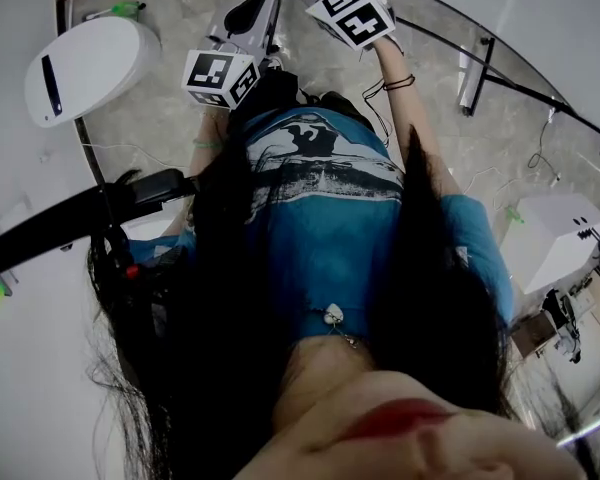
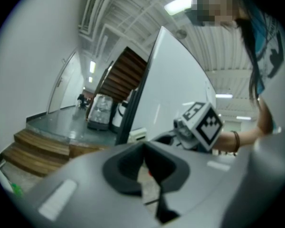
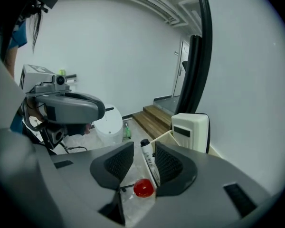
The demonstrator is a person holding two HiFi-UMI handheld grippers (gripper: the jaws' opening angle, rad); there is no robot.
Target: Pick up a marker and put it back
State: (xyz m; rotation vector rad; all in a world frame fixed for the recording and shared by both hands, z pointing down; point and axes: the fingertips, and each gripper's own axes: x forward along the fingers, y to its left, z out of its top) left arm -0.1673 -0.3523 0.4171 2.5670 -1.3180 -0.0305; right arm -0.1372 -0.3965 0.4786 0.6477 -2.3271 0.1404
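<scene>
A white marker (image 3: pixel 148 161) with a black cap lies between the jaws of my right gripper (image 3: pixel 143 158). It rests close to the right pad (image 3: pixel 168 164), and the jaws stand open around it without pressing. A red round piece (image 3: pixel 143 187) shows just below the marker. The marker lies at a beige tray ledge (image 3: pixel 164 137) beside a board with a black frame (image 3: pixel 202 56). My left gripper (image 2: pixel 143 163) is held in the air with its pads together and nothing between them. In the head view both marker cubes, left (image 1: pixel 220 76) and right (image 1: pixel 352 13), show above the person's blue shirt.
A cream box (image 3: pixel 190 131) stands on the ledge right of the marker. On the floor are a white rounded device (image 1: pixel 85 63) and a green bottle (image 3: pixel 127 131). Wooden steps (image 3: pixel 156 115) lie behind, and a white box (image 1: pixel 555 233) stands at the right.
</scene>
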